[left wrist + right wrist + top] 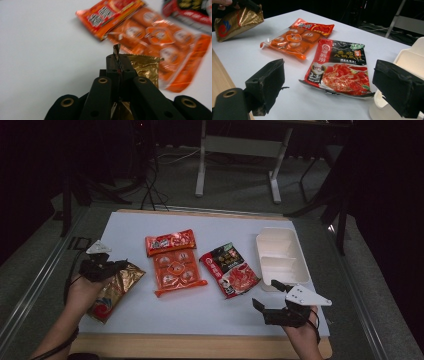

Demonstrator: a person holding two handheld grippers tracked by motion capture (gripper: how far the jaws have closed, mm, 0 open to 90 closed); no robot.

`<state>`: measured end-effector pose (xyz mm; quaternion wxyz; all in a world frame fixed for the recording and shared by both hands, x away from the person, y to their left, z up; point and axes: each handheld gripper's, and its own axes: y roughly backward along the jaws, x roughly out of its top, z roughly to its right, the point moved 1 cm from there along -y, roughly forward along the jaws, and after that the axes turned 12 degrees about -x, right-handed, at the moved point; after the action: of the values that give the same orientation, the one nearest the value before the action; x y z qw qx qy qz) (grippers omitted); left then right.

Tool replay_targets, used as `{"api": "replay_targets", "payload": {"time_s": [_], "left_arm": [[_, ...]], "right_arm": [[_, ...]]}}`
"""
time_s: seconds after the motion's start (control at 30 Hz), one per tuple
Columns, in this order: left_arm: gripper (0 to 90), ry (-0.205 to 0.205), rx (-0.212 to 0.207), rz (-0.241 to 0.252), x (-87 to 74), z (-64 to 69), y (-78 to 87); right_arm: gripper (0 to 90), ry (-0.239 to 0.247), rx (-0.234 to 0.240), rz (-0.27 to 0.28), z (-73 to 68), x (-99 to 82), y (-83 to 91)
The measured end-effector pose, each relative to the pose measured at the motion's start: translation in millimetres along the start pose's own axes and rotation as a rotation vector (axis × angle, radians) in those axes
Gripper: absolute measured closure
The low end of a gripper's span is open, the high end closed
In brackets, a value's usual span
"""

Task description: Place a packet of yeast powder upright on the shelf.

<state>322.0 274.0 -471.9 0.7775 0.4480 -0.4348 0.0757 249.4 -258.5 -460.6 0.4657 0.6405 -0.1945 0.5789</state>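
i have the left tongs (119,265) clamped on the top edge of the gold packet (112,290); in the left gripper view the two black jaws sit pressed together with a sliver of the foil seam (116,51) poking up between the tips and the gold packet (147,67) showing just past them. in the high view the packet hangs at a slant from my left hand (85,287) over the left edge of the white bench (150,315), and in the right gripper view it looks lifted, with a shadow under it on the bench top.

the right tongs (266,294) stand wide open with nothing between the jaws. they hover low at the near right of the bench, just beside the red and black sauce packet (231,269) and near the white two-compartment tray (281,256). in the right gripper view the sauce packet (339,67) lies flat between the two spread pads (268,82), farther off.

in the middle of the bench lies the clear orange snack pack (177,270), with a smaller red-orange packet (170,241) touching its far end. both are well apart from the tray.
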Motion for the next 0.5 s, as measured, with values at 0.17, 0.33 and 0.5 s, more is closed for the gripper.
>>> {"api": "replay_targets", "payload": {"time_s": [0.17,0.33,0.5], "left_arm": [[89.1,-0.03,-0.027,0.064,10.8,15.7,11.6],[89.1,-0.061,-0.078,0.104,22.4,32.8,8.9],[89.1,-0.073,-0.152,0.13,32.4,47.5,-0.8]], "right_arm": [[10.2,-0.006,0.013,0.005,1.1,0.0,0.3],[12.6,0.006,-0.006,0.045,2.9,1.5,2.2],[13.1,0.014,-0.021,0.018,5.4,1.2,0.3]]}}
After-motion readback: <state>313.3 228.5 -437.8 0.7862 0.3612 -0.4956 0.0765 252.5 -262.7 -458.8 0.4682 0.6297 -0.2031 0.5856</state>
